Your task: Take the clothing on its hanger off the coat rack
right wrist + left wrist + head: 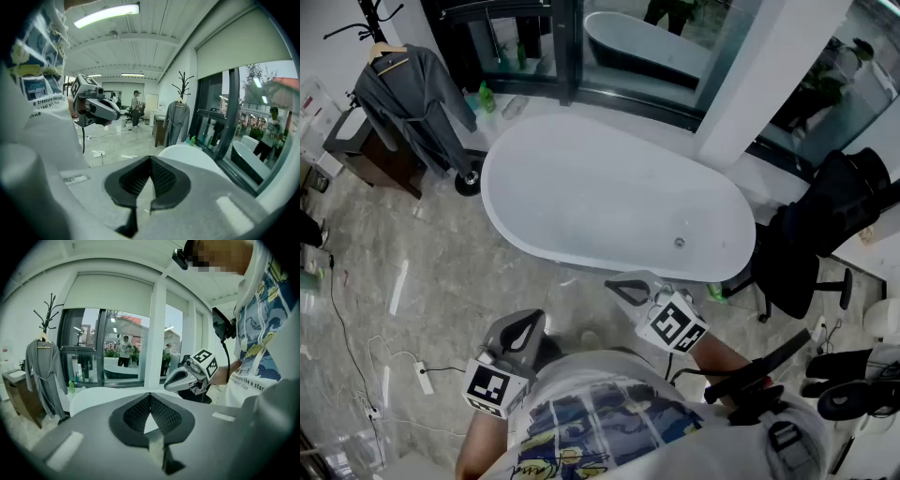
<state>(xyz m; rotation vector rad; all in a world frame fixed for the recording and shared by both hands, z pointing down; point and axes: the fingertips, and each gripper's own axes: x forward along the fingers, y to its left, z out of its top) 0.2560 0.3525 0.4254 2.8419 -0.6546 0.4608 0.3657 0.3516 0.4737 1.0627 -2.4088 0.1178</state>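
A grey robe (411,101) hangs on a wooden hanger (386,49) from the black coat rack (371,21) at the far left of the room. The robe (43,376) also shows at the left of the left gripper view and small in the right gripper view (177,123). Both grippers are held close to the person's chest, far from the rack. My left gripper (525,328) is shut with nothing in it. My right gripper (623,289) is shut and empty too.
A large white bathtub (614,202) stands between me and the rack. A dark wooden cabinet (370,150) sits beside the rack. A black office chair (820,234) is at the right. Cables and a power strip (424,377) lie on the marble floor.
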